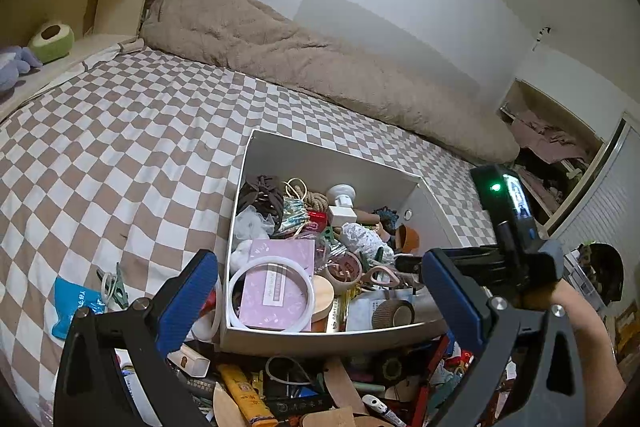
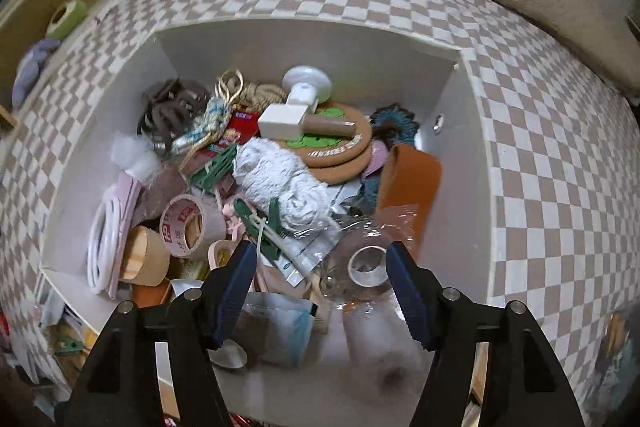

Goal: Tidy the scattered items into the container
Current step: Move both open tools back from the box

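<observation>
Presently catalogued — one white open-topped container (image 1: 256,163) set on the checked bed (image 1: 120,131), already well filled: a pink box (image 1: 280,283) with a white ring (image 1: 272,295) lying on it, tape rolls, cord, clips, a white knitted bundle (image 2: 280,183).

Right gripper (image 2: 320,275): held steeply over the container's near right part, jaws spread, nothing pressed between the pads. A crinkled clear wrapper with a pale ring (image 2: 366,265) in it is seen lying just below and between the jaws, apparently resting on the contents; whether it is fully clear of the right pad cannot be told.

Left gripper (image 1: 316,299): jaws spread wide, nothing pinched, aimed across the container's near wall.

Scattered items remaining — a heap (image 1: 320,387) against the near wall, directly under the left gripper: a yellow tube (image 1: 244,395) with its long axis running toward the camera, a small white box (image 1: 192,361), brown leather pieces. A blue packet (image 1: 76,307) and a green clip (image 1: 118,287) lie apart on the bed, left of the container.

Judgement: the heap lies nearer the left gripper, below and short of its jaws, so the next pick is reckoned a downward, drawn-back reach.
</observation>
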`<state>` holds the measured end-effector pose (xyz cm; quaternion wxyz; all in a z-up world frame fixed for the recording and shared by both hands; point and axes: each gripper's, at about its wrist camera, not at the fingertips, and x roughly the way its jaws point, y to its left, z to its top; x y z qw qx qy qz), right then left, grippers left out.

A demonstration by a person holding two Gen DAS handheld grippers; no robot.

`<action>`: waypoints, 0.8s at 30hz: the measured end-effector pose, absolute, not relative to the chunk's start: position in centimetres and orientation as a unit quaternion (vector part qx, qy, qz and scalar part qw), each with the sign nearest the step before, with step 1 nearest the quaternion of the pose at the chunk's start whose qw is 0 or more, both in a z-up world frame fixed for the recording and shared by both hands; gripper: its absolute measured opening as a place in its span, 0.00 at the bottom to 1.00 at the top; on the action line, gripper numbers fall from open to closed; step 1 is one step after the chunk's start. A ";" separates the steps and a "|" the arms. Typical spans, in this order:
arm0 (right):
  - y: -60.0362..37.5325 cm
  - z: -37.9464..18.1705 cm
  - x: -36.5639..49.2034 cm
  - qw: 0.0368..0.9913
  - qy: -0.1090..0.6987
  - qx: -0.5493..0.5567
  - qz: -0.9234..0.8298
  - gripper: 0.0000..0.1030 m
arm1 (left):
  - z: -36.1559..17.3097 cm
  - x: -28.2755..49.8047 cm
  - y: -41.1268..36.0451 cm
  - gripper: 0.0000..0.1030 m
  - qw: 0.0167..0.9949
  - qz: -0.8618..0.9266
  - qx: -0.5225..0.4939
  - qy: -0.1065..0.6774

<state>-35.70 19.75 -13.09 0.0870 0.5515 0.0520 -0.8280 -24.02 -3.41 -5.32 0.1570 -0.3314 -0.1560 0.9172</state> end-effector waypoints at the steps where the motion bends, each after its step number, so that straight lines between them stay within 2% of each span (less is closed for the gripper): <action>1: 19.7 -12.8 -35.9 0.091 0.045 0.550 -0.829 0.72 | -5.3 -24.0 -3.4 1.00 0.157 0.917 -0.331 -0.155; 2: 19.9 -12.6 -35.8 0.097 0.036 0.547 -0.830 0.83 | -5.3 -24.0 -3.4 1.00 0.157 0.918 -0.331 -0.154; 4: 19.7 -11.9 -35.0 0.110 0.024 0.537 -0.836 0.91 | -5.2 -24.0 -3.4 1.00 0.157 0.918 -0.331 -0.154; 7: 19.1 -11.3 -34.3 0.124 0.009 0.519 -0.846 0.93 | -5.1 -23.9 -3.4 1.00 0.157 0.919 -0.329 -0.152; 9: 19.2 -10.9 -33.6 0.130 -0.001 0.505 -0.853 1.00 | -5.1 -23.9 -3.4 1.00 0.156 0.919 -0.328 -0.151; 19: 20.3 -8.3 -29.0 0.136 -0.012 0.413 -0.900 1.00 | -5.0 -23.8 -3.4 1.00 0.148 0.923 -0.324 -0.142; 24: 20.8 -7.4 -26.8 0.117 0.012 0.360 -0.925 1.00 | -4.9 -23.5 -3.0 1.00 0.137 0.928 -0.321 -0.127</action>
